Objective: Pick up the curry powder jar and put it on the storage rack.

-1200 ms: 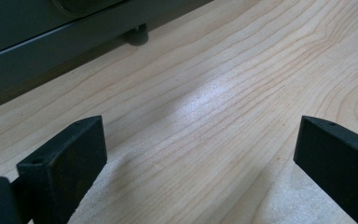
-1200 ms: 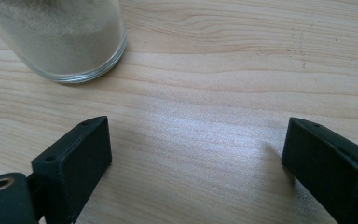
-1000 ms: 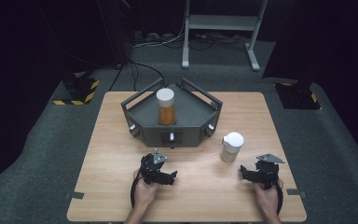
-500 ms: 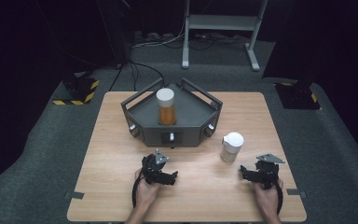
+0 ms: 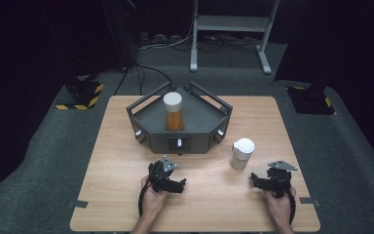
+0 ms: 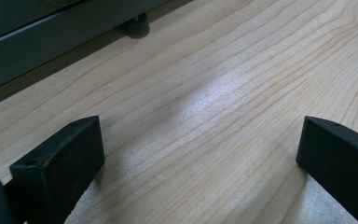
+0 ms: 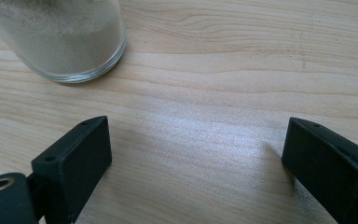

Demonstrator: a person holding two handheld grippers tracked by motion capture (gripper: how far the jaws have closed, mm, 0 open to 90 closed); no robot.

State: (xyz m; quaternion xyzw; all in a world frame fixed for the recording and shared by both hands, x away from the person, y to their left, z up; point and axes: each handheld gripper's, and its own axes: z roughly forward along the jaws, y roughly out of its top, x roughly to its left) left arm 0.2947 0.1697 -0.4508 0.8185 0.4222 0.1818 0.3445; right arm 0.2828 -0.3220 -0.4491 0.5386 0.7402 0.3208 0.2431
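A dark grey tray (image 5: 202, 124) with raised walls stands at the table's far middle, and a white-capped jar of orange contents (image 5: 173, 112) stands upright in it. A second white-capped jar (image 5: 242, 153) with pale powder stands on the wood to the tray's right; its glass base (image 7: 63, 39) is at the upper left of the right gripper view. My left gripper (image 5: 175, 184) rests near the front, open, with bare wood between its jaws (image 6: 200, 154). Held near the front right, my right gripper (image 5: 258, 179) is open too (image 7: 196, 158), a short way from the powder jar.
The wooden table (image 5: 126, 146) has free room at its left and right sides. The tray's front wall and a rubber foot (image 6: 137, 25) lie just beyond my left gripper. Past the table are floor cables, a metal stand (image 5: 229, 29) and yellow-black striped blocks (image 5: 80, 95).
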